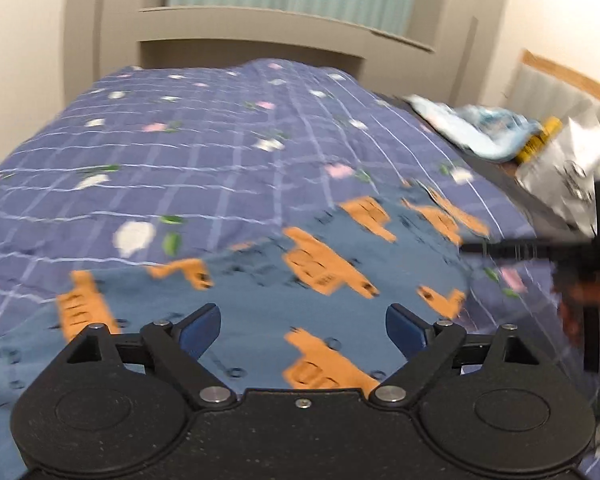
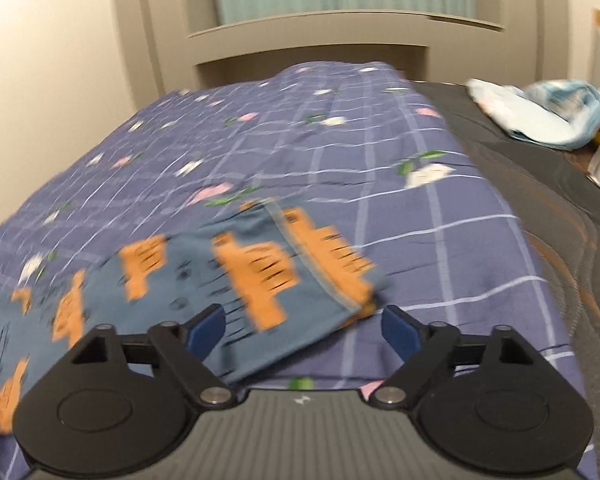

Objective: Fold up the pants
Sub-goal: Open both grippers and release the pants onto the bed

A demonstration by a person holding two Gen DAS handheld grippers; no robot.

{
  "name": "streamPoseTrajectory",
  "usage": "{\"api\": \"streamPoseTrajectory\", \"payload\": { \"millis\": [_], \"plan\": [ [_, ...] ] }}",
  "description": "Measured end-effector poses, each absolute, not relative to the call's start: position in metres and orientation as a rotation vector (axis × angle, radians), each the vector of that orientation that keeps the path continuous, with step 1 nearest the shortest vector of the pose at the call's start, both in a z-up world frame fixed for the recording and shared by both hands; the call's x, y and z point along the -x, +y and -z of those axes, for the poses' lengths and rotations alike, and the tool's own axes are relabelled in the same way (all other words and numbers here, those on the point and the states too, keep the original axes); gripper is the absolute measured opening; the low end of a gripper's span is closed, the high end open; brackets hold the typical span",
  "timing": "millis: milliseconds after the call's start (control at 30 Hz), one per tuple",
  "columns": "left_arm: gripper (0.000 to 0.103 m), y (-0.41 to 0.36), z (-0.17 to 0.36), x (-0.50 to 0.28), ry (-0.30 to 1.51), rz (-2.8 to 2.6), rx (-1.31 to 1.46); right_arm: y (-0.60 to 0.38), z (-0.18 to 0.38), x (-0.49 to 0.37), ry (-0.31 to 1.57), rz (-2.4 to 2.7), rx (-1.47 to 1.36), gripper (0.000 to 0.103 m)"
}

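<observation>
Blue pants (image 1: 260, 280) with orange blocky print are laid flat on a purple checked bedspread (image 1: 180, 140), near the close end of the bed. The long axis is seen running roughly crosswise to both views, left to right. In the right wrist view the pants (image 2: 204, 280) are spread from the lower left edge toward the middle, and a stitched edge is ended at a corner just ahead of the right gripper (image 2: 302, 332); whether that edge is waistband or hem cannot be told, blur is heavy.

The left gripper (image 1: 303, 330) is shown with blue pads spread wide apart, nothing clamped, pants fabric seen below and between them. The right gripper is likewise spread wide, nothing pinched; the pants corner is seen between the pads, contact cannot be told.

A beige headboard (image 1: 280, 32) is seen at the far end. A light blue crumpled cloth (image 1: 472, 128) and a silver bag (image 1: 568, 168) are placed to the right of the bedspread, well apart from the pants.
</observation>
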State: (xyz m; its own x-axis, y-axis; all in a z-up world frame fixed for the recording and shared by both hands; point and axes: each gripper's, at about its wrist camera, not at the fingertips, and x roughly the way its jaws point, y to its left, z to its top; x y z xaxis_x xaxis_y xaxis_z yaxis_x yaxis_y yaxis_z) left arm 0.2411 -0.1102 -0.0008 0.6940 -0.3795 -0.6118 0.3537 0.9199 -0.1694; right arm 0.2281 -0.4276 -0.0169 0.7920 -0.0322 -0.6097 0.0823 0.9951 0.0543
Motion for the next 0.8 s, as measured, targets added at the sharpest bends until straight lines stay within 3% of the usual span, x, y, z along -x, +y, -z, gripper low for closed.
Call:
{"api": "streamPoseTrajectory", "payload": {
  "millis": [200, 567, 800],
  "plan": [
    [0.099, -0.067, -0.039, -0.221, 0.589, 0.307, 0.088, -0.383, 0.015, -0.222, 0.690, 0.001, 0.011, 0.103],
    [0.102, 0.045, -0.112, -0.158, 0.425, 0.072, 0.029, -0.284, 0.004, -0.184, 0.659, -0.178, 0.050, 0.103],
    [0.102, 0.124, -0.106, -0.124, 0.437, -0.061, 0.043, -0.224, 0.011, -0.169, 0.653, -0.256, 0.098, 0.103]
  ]
}}
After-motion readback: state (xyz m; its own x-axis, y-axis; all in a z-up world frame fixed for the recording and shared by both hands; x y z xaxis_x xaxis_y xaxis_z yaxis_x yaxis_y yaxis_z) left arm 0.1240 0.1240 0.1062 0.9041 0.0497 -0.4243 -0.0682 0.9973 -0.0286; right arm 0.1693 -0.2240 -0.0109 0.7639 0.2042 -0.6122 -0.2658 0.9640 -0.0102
